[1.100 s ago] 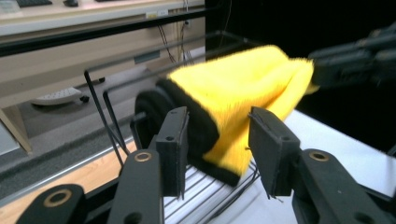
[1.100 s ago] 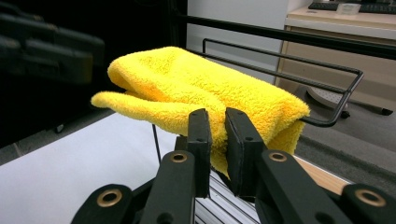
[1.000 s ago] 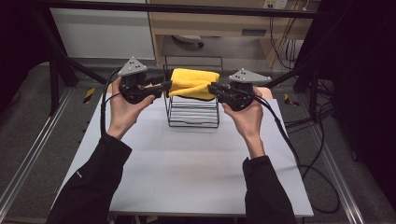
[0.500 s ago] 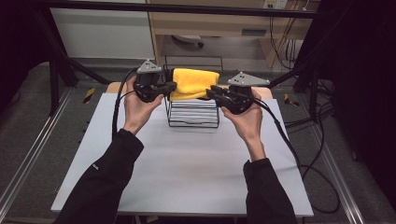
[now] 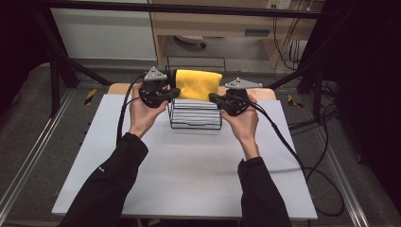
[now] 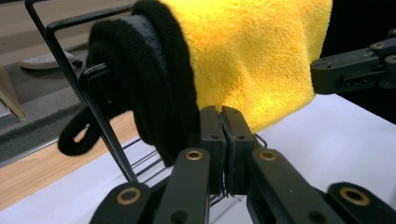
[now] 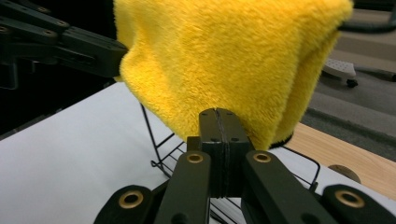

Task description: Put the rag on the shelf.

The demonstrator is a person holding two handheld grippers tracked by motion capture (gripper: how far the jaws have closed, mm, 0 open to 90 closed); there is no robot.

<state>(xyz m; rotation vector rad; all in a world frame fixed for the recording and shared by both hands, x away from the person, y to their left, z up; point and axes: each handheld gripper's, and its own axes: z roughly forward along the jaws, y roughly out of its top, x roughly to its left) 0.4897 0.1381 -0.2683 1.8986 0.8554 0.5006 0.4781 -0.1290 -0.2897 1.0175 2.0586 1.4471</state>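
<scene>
left gripper view: the left gripper has its jaws pressed together on the yellow towel's lower edge, beside black cloth. the right gripper likewise pinches the other end. the towel drapes over the wire rack near the desk's far edge, hiding its top.

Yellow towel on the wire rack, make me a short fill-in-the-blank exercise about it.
1. The towel draped over the wire rack is ____ in colour.
2. The rack stands on a ____ table.
3. Both the left gripper and the right gripper have their fingers ____.
Missing words: yellow; white; shut
</scene>
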